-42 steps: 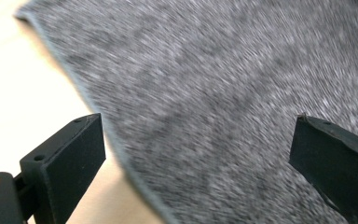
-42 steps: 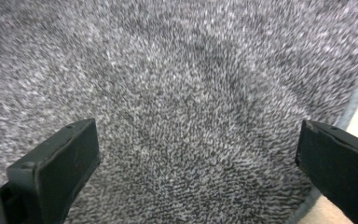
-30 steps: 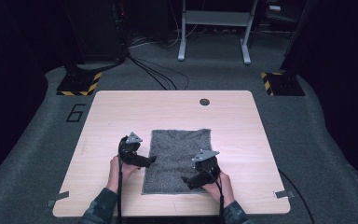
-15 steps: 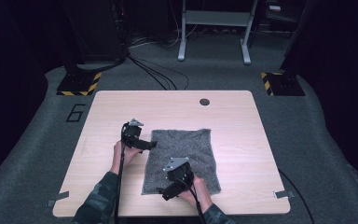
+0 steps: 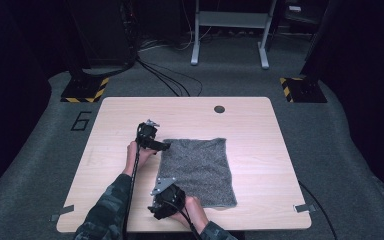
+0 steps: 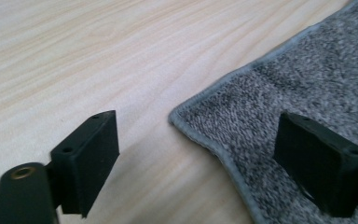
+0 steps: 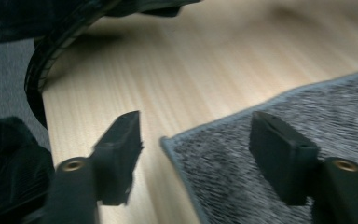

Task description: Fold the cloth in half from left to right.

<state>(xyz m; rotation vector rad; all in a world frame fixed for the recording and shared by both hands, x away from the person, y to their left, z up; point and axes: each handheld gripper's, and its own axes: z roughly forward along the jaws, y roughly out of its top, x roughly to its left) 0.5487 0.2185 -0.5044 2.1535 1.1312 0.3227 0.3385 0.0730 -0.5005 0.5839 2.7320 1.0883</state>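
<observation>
Grey towel flat at table centre, near half. Soft, limp, light terry with stitched hem; will sag and drape, so best pinched at corners. Left gripper at far-left corner, right gripper at near-left corner. Both claws spread, just been closing, straddling corners, pads not yet pressing.

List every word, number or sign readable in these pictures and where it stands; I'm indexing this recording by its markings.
"6": a large dark numeral on the grey carpeted floor, left of the light wooden table.
Yellow-and-black hazard stripes, a sign without words: on the dark base plate at far left and the one at far right.
Nothing readable on the grey terry towel or on either claw.
</observation>
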